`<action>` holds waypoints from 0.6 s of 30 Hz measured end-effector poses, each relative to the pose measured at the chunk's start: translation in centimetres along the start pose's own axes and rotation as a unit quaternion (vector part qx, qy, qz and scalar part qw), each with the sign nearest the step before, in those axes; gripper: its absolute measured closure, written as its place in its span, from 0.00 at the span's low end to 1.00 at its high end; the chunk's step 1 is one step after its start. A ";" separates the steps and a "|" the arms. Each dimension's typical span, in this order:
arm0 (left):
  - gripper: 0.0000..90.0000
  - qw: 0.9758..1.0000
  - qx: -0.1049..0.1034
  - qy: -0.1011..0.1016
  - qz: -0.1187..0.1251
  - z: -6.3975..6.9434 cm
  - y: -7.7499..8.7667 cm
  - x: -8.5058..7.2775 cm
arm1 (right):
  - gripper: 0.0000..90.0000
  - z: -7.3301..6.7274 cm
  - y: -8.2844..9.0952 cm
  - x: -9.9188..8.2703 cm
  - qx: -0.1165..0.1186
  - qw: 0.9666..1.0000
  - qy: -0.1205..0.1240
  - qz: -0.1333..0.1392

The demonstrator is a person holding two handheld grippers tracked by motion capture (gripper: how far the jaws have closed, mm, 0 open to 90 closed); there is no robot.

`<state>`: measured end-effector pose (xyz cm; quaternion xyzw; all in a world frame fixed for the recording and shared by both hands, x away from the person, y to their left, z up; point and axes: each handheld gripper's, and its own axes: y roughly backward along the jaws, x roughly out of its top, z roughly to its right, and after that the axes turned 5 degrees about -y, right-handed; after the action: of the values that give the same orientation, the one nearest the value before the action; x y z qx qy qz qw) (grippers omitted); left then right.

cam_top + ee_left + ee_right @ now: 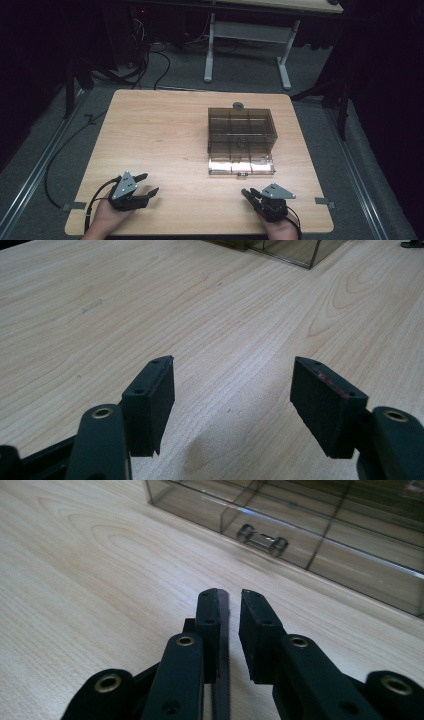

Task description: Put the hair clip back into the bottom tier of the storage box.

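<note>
A smoky clear compartment box (241,131) stands right of the table's middle, its open lid (241,165) lying flat toward me. My left gripper (151,183) rests near the front left edge, a hand behind it; its jaws stand wide apart over bare wood (235,385). Near the front right edge my right gripper (248,192) points at the box. Its pads (215,615) are a narrow slit apart with nothing between them (235,597). The box wall (320,535) and its metal latch (262,537) lie just ahead of them.
The wooden table (160,135) has bare room left of the box. A small round grey object (238,105) sits behind the box at the far edge. A corner of the box (295,250) shows far ahead of the left jaws. A white-legged desk (250,30) and floor cables lie beyond.
</note>
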<state>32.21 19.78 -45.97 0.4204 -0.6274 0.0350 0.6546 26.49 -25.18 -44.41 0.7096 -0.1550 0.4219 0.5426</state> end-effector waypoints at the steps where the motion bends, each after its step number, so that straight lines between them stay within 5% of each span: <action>1: 0.38 1.000 0.000 0.000 0.000 0.0 0.0 0.0 | 0.88 0.2 0.0 -0.1 -0.001 1.000 -0.007 0.000; 5: 0.38 1.000 0.001 0.001 0.000 0.0 0.0 0.0 | 0.91 1.0 0.1 -0.2 -0.012 1.000 -0.026 -0.002; 18: 0.38 1.000 -0.001 -0.001 0.003 0.1 0.1 0.0 | 0.98 1.4 0.1 1.2 -0.031 0.999 -0.026 -0.036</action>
<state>32.12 19.82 -45.97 0.4183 -0.6291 0.0361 0.6542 27.72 -26.20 -43.52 0.7084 -0.1566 0.3785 0.5748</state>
